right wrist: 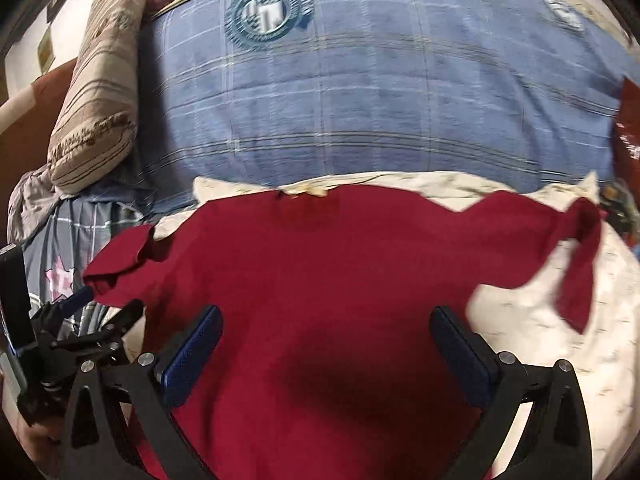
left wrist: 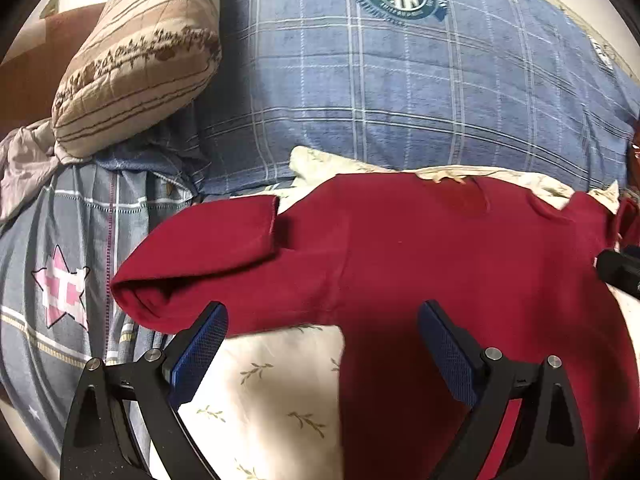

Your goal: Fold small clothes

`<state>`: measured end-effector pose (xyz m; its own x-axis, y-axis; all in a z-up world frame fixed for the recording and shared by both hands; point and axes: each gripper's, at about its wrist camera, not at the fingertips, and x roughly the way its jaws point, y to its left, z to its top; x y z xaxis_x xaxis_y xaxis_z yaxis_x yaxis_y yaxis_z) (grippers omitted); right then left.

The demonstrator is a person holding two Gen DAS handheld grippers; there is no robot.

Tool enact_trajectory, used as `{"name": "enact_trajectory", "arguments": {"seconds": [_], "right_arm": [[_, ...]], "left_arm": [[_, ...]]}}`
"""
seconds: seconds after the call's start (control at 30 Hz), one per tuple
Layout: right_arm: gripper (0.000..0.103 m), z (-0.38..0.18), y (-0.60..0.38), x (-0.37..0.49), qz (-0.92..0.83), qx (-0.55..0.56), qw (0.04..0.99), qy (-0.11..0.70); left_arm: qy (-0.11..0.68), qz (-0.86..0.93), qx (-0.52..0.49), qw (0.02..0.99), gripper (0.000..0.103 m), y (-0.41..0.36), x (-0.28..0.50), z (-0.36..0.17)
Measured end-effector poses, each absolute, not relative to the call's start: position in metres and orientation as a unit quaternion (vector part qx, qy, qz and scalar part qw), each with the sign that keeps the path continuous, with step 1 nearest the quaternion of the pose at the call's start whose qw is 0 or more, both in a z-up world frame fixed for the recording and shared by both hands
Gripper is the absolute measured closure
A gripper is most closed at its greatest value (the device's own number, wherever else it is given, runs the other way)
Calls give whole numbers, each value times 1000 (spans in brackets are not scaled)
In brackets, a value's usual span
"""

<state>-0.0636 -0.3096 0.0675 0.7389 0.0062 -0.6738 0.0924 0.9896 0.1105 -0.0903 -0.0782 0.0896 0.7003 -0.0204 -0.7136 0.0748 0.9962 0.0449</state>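
A dark red long-sleeved shirt point(left wrist: 420, 264) lies spread on a cream leaf-print sheet point(left wrist: 272, 392), collar toward the far side. Its left sleeve point(left wrist: 208, 256) is folded back on itself. My left gripper point(left wrist: 322, 324) is open and empty, low over the shirt's left side. In the right wrist view the shirt point(right wrist: 320, 300) fills the middle, and its right sleeve point(right wrist: 560, 240) lies out to the right, twisted at the cuff. My right gripper point(right wrist: 326, 332) is open and empty above the shirt's body. The left gripper point(right wrist: 100, 312) shows at the left beside the folded sleeve.
A blue plaid pillow point(left wrist: 400, 92) with a round emblem lies behind the shirt. A beige striped pillow point(left wrist: 140, 56) leans at the back left. A grey quilt with a pink star point(left wrist: 64, 284) lies left. A red object point(right wrist: 628, 128) sits at the right edge.
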Motion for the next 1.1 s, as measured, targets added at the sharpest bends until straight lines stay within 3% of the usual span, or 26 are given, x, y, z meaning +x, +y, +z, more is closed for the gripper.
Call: {"name": "enact_trajectory", "arguments": {"seconds": [0.67,0.9,1.1], "right_arm": [[1,24,-268,-11,10,61,912,407],[1,22,-261,-3,20,69,910,408],[10,32,-246,11,80,88,906,406]], "left_arm": [[444,-9,-8,896,8,-51,-38,49],[420,-8,-8,907,11,-31,-43,62],[398,76,-13,914,11,17,-34,69]]}}
